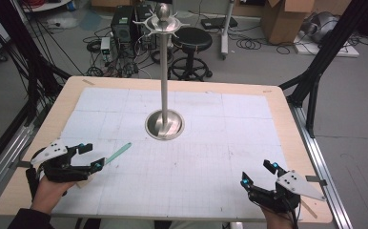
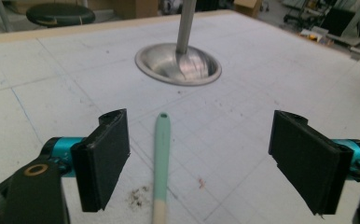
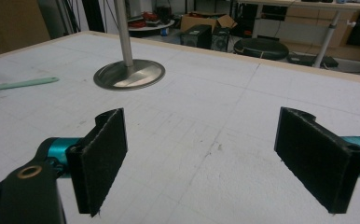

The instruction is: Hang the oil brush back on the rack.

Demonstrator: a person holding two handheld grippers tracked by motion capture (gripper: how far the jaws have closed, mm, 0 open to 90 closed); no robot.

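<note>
1. Left hand-held gripper (image 1: 89, 156) stood wide open, with a green stick (image 2: 162, 158) lying on the bench (image 1: 182, 191) between its jaws, untouched.
2. Right hand-held gripper (image 1: 257, 174) gaped wide, empty, well apart from the stick.
3. Stand (image 1: 164, 125) stood mid-bench.

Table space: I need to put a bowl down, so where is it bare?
Bare mat lies between the stand base and the right gripper, and behind the stand to the table's far edge. Tighter near the left gripper, where the green utensil lies.
</note>
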